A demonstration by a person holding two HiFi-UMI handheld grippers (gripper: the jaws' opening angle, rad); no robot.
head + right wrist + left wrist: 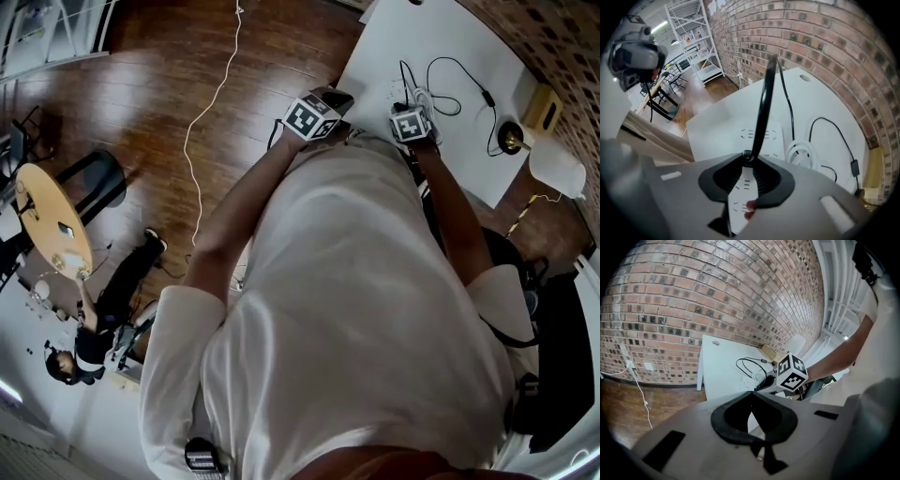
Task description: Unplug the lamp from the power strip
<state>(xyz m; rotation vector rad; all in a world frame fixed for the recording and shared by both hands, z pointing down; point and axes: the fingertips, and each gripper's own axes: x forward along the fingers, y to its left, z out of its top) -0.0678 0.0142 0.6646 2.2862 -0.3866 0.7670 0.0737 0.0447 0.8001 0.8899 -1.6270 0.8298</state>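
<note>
A white power strip point(761, 136) lies flat on the white table point(384, 47). My right gripper point(746, 158) is right above it, its jaws closed on the lamp's black plug, from which the black cord point(764, 103) rises and loops over the table point(459, 70). The lamp point(553, 164), with a dark base and a white shade, stands at the table's right edge. My left gripper point(751, 401) is shut with nothing in it and hovers left of the right gripper point(417, 101), above the table's near edge. In the left gripper view the right gripper's marker cube point(791, 372) sits by the strip point(749, 383).
A coiled white cable point(801, 153) lies beside the strip. A small wooden box point(542, 105) stands near the brick wall point(717, 296). A white cord point(211, 112) trails over the wood floor at the left. Another person point(94, 328) sits by a round table point(47, 216).
</note>
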